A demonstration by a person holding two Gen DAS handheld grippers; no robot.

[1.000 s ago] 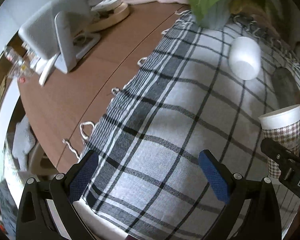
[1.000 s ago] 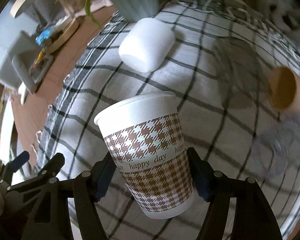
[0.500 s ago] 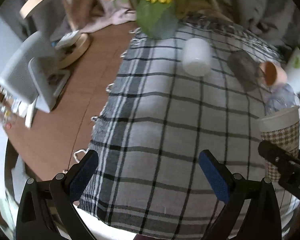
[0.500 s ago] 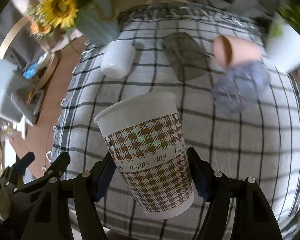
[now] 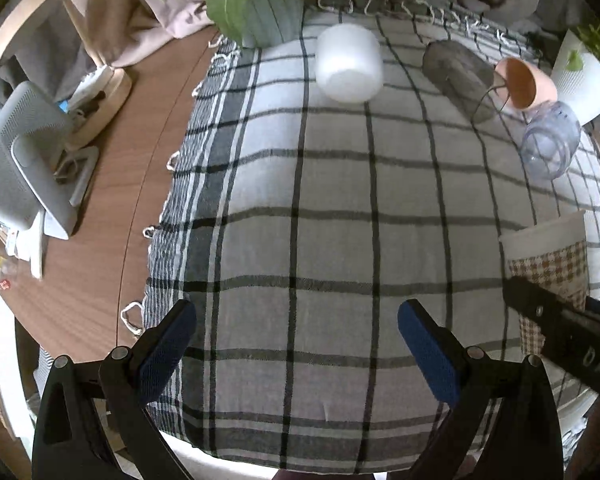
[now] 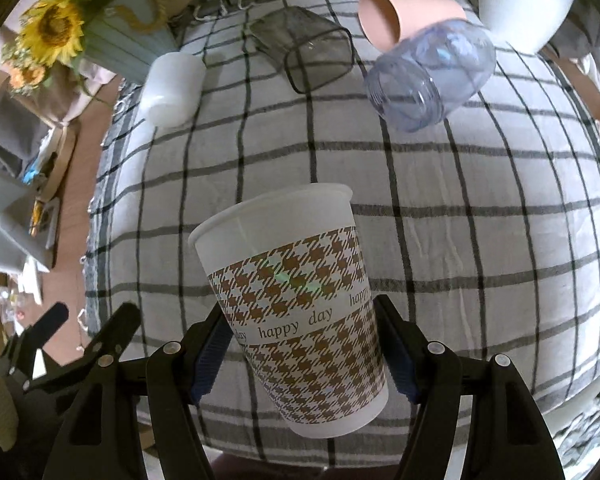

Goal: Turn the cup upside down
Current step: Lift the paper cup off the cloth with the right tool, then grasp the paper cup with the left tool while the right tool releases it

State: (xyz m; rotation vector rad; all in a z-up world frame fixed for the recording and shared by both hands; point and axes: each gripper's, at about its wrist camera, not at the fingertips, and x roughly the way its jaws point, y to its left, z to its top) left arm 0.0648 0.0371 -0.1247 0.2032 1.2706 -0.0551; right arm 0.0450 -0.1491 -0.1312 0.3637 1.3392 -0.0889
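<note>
Thin paper, houndstooth-printed: the cup [image 6: 296, 308] is light, easily crushed and smooth-walled, so I judge a moderate squeeze on the lower half of the wall, below the "happy day" band, to be the correct hold. My right gripper [image 6: 304, 356] is closed on it there, carrying it mouth-up and slightly tilted above the checked cloth [image 6: 480, 216]; its inside is not visible. My left gripper [image 5: 296, 340] is spread wide, holding nothing. On the cloth, the white cup [image 6: 172, 88], grey glass [image 6: 304, 52], pink cup [image 6: 404, 18] and clear jar [image 6: 428, 80] lie on their sides, apparently empty.
</note>
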